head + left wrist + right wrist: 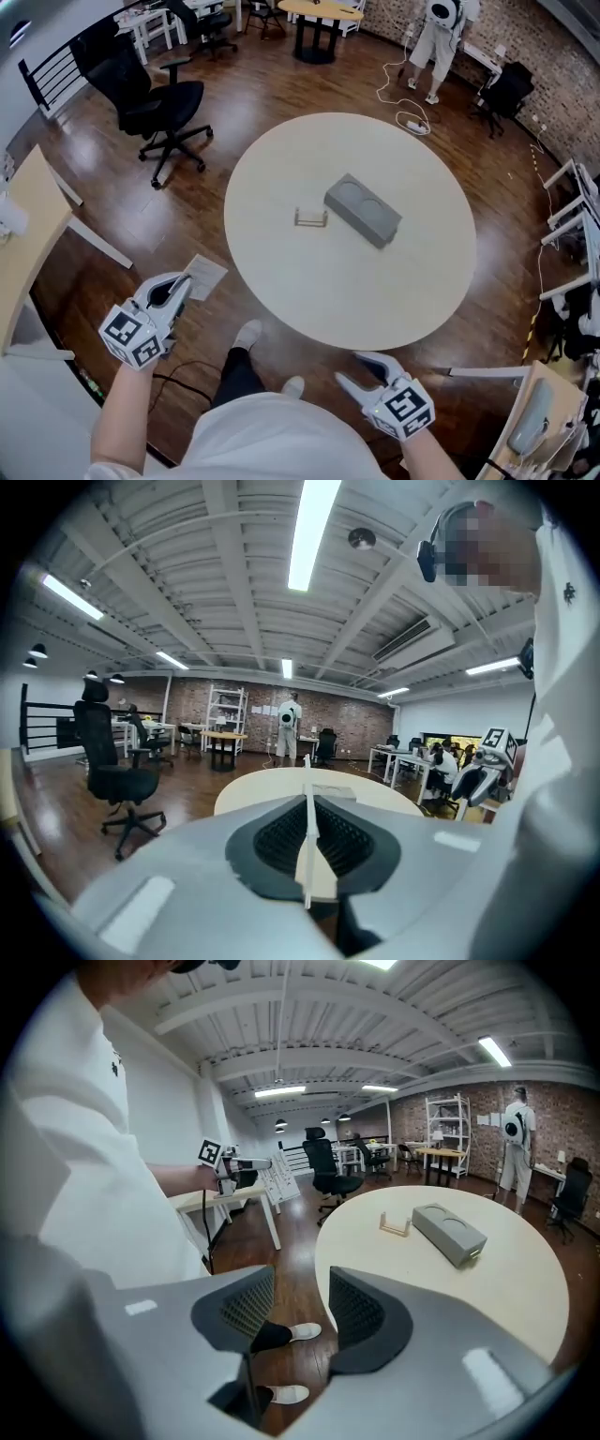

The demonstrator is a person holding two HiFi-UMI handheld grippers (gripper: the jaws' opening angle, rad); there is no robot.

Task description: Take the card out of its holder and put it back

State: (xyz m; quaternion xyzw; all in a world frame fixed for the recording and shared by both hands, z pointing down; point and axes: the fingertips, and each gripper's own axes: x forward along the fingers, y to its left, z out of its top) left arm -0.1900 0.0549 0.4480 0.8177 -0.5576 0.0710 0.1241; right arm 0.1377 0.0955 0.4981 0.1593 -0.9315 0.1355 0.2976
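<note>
- The left gripper (178, 287) is seen clamped on the card (202, 276), which is held edge-on beside the table (309, 291), well apart from the empty holder (311, 218).
- The right gripper (360, 371) is held with jaws apart, empty.
- Risk: the slot may be missed if the card is brought in tilted.
- Risk: the unbraced holder may be pushed, or the card bent.

This is an open-plan office or lab space. A brick wall (553, 75), wood floor (281, 84), rolling office chairs (150, 98), white desks (141, 21) and ceiling strip lights (314, 527) show it.
</note>
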